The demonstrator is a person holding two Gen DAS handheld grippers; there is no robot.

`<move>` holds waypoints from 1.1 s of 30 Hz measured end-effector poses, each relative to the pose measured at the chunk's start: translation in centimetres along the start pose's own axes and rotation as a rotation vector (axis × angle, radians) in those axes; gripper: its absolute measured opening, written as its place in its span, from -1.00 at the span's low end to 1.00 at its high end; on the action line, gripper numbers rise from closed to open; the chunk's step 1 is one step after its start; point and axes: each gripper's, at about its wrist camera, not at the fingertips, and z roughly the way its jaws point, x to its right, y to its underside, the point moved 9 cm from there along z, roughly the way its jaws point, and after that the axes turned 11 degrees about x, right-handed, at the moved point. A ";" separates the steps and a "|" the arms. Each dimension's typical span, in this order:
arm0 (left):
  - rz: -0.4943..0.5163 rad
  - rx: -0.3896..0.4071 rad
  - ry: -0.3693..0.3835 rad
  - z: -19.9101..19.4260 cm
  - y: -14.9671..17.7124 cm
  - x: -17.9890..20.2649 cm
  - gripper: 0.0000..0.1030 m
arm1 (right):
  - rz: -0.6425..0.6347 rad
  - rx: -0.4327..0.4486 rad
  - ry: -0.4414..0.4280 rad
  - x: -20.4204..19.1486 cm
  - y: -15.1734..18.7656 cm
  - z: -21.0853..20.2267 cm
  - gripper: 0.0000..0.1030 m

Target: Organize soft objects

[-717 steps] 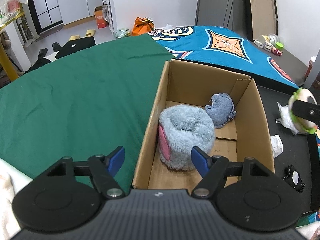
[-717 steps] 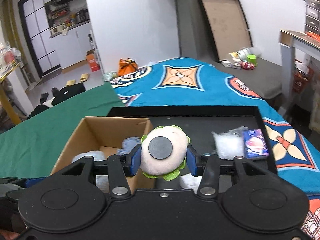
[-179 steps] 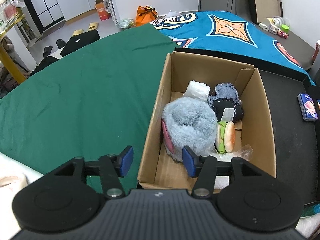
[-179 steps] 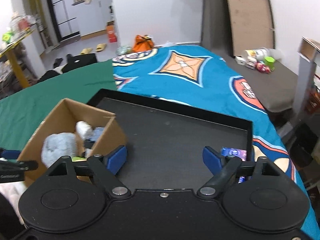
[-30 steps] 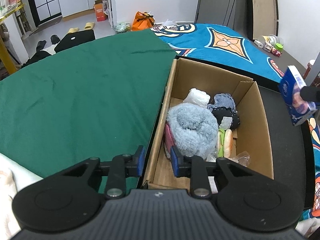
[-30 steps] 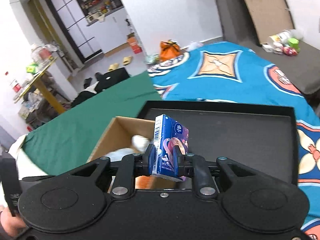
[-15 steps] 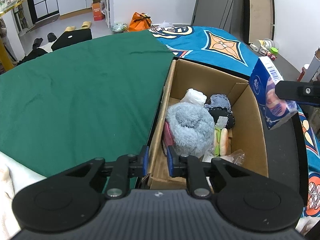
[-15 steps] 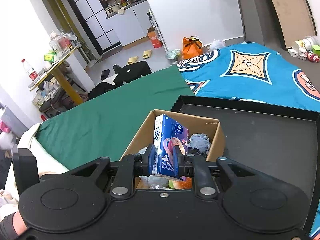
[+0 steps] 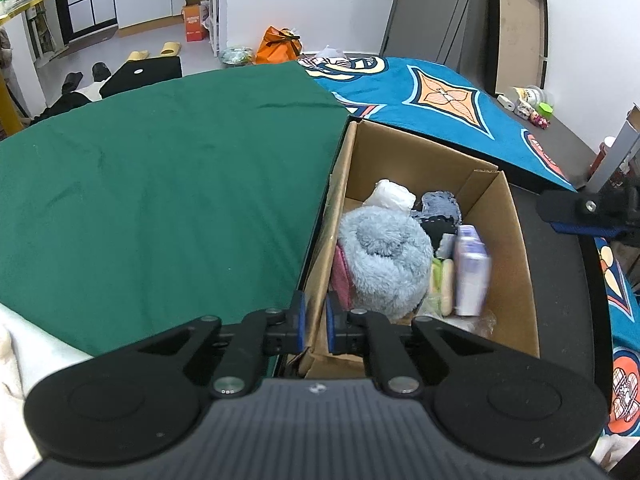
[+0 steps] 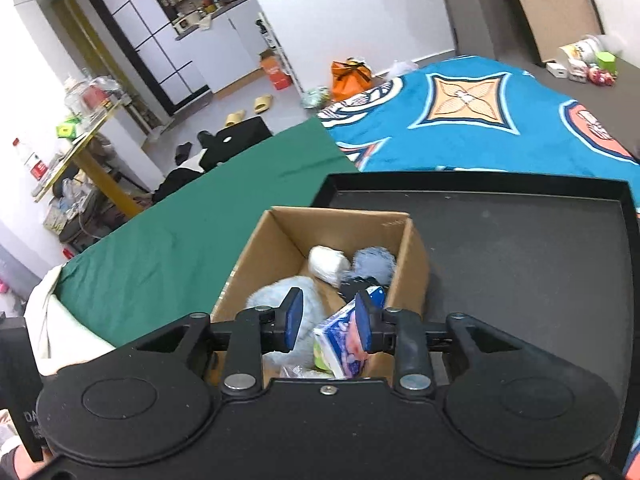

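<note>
A cardboard box [image 9: 516, 264] holds a fluffy blue plush [image 9: 384, 256], a white soft roll [image 9: 390, 194], a grey-blue cloth [image 9: 440, 204], a burger toy [image 9: 444, 284] and a blue tissue pack [image 9: 470, 272], blurred, lying on the pile. My left gripper [image 9: 315, 322] is shut on the box's left wall near its front corner. My right gripper [image 10: 328, 320] is open above the box [image 10: 412, 276], with the tissue pack [image 10: 344, 340] loose just below its fingers. In the left wrist view one right finger [image 9: 576, 216] shows beyond the box's right wall.
The box stands at the left end of a black tray [image 10: 520, 248], beside a green cloth [image 9: 160, 184]. A blue patterned cloth [image 10: 472, 120] lies behind. Small items [image 10: 584, 64] sit at the far right corner. A white cloth [image 9: 24, 344] lies at the near left.
My right gripper has opened and let go of the tissue pack, which has dropped into the box. My left gripper has closed tighter on the box's left wall.
</note>
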 end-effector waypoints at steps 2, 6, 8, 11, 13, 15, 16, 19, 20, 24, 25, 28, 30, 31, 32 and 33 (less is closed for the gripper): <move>-0.005 -0.001 0.003 0.0 0.0 0.0 -0.82 | 0.005 0.001 0.012 0.4 0.2 -0.4 -0.40; -0.006 -0.008 0.008 -0.1 -0.2 0.1 -0.82 | 0.043 0.013 0.027 1.3 0.4 -1.7 -0.22; -0.003 -0.007 0.005 -0.4 -0.2 0.1 -0.82 | 0.058 0.021 0.037 1.7 0.4 -2.2 -0.17; 0.000 -0.001 0.003 -1.0 -0.5 0.2 -0.82 | 0.084 0.030 0.045 2.2 0.4 -3.2 -0.06; 0.004 0.006 0.004 -1.4 -0.8 0.4 -0.82 | 0.092 0.043 0.051 2.3 0.5 -4.0 0.06; 0.012 0.015 0.009 -2.1 -1.1 0.6 -0.82 | 0.104 0.058 0.054 2.4 0.5 -4.8 0.11; 0.013 0.017 0.017 -2.4 -1.2 0.8 -0.82 | 0.108 0.063 0.057 2.4 0.5 -5.0 0.17; 0.031 0.027 0.023 -3.2 -1.6 1.5 -0.81 | 0.125 0.077 0.062 2.6 0.5 -5.8 0.36; 0.037 0.034 0.022 -3.5 -1.7 1.7 -0.80 | 0.130 0.085 0.064 2.6 0.6 -6.1 0.41; 0.055 0.038 0.024 -4.5 -2.2 2.6 -0.75 | 0.132 0.116 0.074 2.8 0.6 -7.6 0.66; 0.061 0.038 0.026 -4.7 -2.3 2.9 -0.74 | 0.132 0.126 0.080 2.9 0.6 -8.0 0.70; 0.074 0.041 0.037 -5.8 -2.6 3.8 -0.73 | 0.142 0.148 0.100 3.4 0.6 -9.2 0.82; 0.080 0.046 0.043 -6.5 -2.8 4.3 -0.71 | 0.151 0.159 0.108 3.7 0.6 -9.9 0.90; 0.084 0.049 0.046 -6.9 -2.9 4.6 -0.66 | 0.152 0.164 0.113 3.8 0.6 -10.2 0.95; 0.087 0.051 0.046 -7.1 -2.9 4.7 -0.59 | 0.151 0.170 0.119 3.8 0.6 -10.6 0.97; 0.090 0.053 0.045 -7.5 -2.9 4.9 -0.54 | 0.149 0.176 0.126 3.9 0.6 -11.1 0.99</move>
